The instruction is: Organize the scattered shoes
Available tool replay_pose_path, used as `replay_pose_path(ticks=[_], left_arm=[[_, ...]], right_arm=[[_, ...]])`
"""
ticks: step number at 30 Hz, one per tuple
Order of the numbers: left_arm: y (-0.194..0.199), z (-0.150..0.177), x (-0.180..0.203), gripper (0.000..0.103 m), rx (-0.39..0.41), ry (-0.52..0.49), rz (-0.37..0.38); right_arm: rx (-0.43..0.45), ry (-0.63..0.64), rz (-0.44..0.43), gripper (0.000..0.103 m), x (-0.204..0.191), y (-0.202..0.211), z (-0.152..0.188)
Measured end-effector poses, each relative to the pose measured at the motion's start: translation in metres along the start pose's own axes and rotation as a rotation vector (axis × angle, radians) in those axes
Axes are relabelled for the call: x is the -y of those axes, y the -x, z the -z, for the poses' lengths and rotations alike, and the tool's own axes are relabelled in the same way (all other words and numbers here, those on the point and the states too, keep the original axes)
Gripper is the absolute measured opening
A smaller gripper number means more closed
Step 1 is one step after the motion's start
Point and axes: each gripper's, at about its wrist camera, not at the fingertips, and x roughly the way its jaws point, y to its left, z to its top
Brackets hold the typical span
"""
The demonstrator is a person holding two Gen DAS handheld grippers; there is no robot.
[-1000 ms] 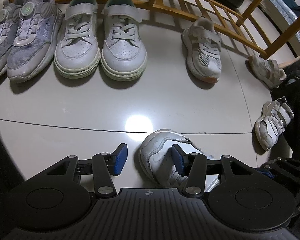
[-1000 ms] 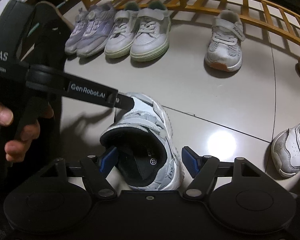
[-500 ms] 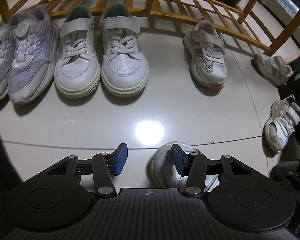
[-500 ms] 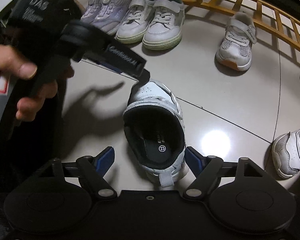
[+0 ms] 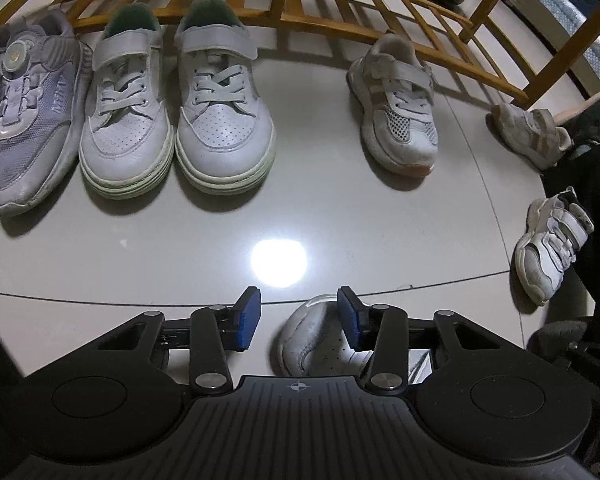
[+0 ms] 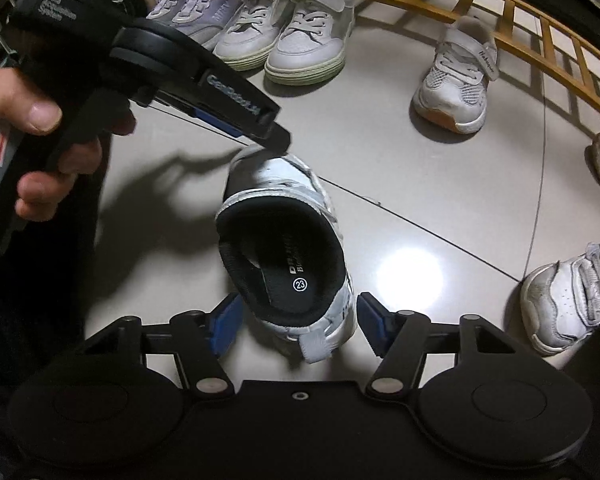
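Lining wooden rail [image 5: 380,4]: lilac sneaker [image 5: 32,120], white pair [image 5: 172,120], single strapped shoe [image 5: 396,108]. Straddled white toddler shoe [image 6: 288,248] mid-floor with right gripper [image 6: 298,322], jaws just closing, pads not touching. Set left gripper [image 5: 298,318] at toe, narrowing, gripping nothing.

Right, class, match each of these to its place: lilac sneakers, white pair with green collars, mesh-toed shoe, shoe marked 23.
Column one:
1 lilac sneakers
2 white pair with green collars
3 mesh-toed shoe
4 shoe marked 23

Column two:
A out on the open floor, away from the railing
B left end of the row
C by the railing, no partner beside it
D right next to the lilac sneakers

Pairs: 1-B, 2-D, 3-C, 4-A
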Motion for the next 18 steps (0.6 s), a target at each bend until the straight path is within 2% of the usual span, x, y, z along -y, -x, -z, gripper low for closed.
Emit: replay_pose_path(ticks=[2,3,7,11,15,18], left_arm=[[0.003,-0.002,0.001,0.041,0.01,-0.015,0.023],[0.005,-0.003,0.001,0.045,0.016,-0.024,0.035],[0.004,-0.006,0.004,0.049,0.0,-0.056,0.07],[-0.002,-0.006,0.004,0.052,-0.031,-0.041,0.117],[-0.007,-0.003,0.006,0.045,-0.047,-0.068,0.102],[-0.007,0.0,0.007,0.035,-0.041,-0.098,0.082]], right_arm=[[-0.001,-0.022,-0.008,0.067,0.003,0.0,0.0],[-0.003,-0.032,-0.012,0.067,0.004,0.0,0.0],[-0.021,-0.041,-0.017,0.068,0.006,-0.003,-0.001],[-0.034,-0.032,-0.015,0.069,0.004,-0.004,-0.001],[-0.05,-0.037,-0.014,0.069,0.005,-0.008,-0.002],[-0.059,-0.055,-0.01,0.069,0.008,-0.01,-0.002]])
